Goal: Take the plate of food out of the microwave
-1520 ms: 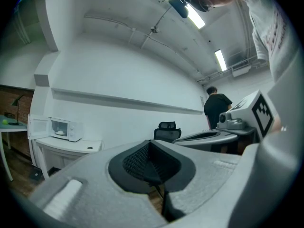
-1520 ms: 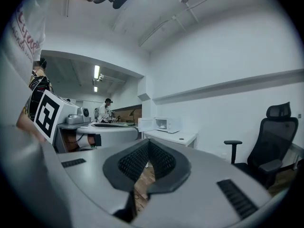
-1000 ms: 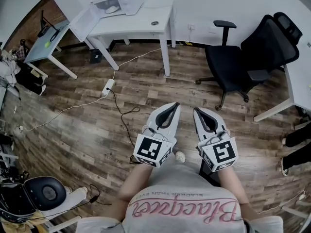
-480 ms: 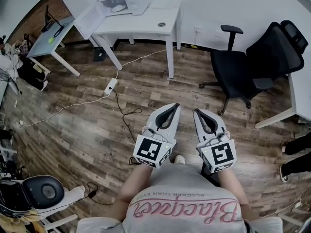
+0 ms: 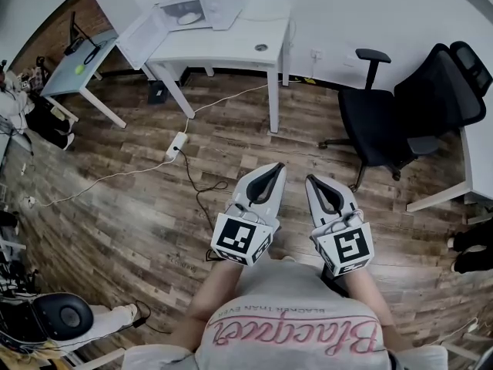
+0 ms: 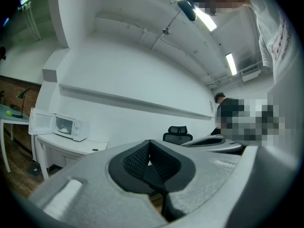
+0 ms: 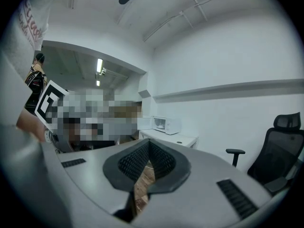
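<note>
The white microwave point(image 5: 192, 8) stands on a white table point(image 5: 231, 48) at the far top of the head view, several steps away. Its door point(image 5: 142, 37) hangs open to the left. Inside it sits a plate of food point(image 5: 187, 18). The left gripper view shows the microwave point(image 6: 66, 126) small at the left, the plate point(image 6: 62, 130) just visible inside. My left gripper point(image 5: 277, 166) and right gripper point(image 5: 310, 178) are held side by side in front of my chest over the wooden floor. Both are shut and hold nothing.
A black office chair point(image 5: 385, 122) stands to the right of the table. A power strip point(image 5: 176, 142) and its cable lie on the floor between me and the table. A second desk point(image 5: 77, 72) is at the left, a white desk point(image 5: 477, 153) at the right.
The table and microwave have slid lower and closer in the head view: I have moved toward them. Both grippers keep the same pose, shut.
</note>
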{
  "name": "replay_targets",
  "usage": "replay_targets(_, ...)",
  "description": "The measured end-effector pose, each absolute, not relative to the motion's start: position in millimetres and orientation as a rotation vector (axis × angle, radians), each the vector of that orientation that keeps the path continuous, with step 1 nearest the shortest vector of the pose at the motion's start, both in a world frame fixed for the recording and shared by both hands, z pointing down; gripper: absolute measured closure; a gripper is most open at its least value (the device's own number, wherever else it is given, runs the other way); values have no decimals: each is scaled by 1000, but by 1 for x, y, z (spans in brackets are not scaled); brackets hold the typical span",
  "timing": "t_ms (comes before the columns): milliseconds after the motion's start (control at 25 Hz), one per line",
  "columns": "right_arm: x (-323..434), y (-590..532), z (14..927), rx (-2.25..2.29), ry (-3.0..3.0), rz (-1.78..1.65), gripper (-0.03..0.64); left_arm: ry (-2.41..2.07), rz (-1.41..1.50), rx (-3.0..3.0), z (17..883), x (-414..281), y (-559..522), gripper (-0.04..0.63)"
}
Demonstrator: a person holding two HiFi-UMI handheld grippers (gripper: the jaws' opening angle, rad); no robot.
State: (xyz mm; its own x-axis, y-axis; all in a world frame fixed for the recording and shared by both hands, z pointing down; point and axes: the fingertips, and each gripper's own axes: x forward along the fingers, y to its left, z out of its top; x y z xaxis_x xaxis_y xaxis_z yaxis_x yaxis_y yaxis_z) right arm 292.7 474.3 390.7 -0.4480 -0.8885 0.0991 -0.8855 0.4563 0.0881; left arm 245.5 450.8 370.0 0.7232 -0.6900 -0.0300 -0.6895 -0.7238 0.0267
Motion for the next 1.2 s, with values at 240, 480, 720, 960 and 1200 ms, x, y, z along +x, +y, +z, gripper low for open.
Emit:
replay_targets(240, 278, 436, 385, 1588, -2559, -29, 606, -1166, -77, 2910, 361, 230, 413, 589)
replay_targets(480, 248, 403, 377, 1567, -2581, -42, 606, -1185, -100, 2898, 358, 203, 377, 589)
replay_targets(720, 230, 373, 375, 1538, -2584, -52, 606, -1209, -125, 2880, 354, 184, 346, 589)
replay_targets(960, 203, 346, 371, 1536, -2587, -48, 606, -1218, -135, 2867, 353, 155, 319, 589)
replay_targets(1200, 175, 317, 365, 1521, -2592, -73, 606, -1249, -157, 2866, 346, 125, 291, 589)
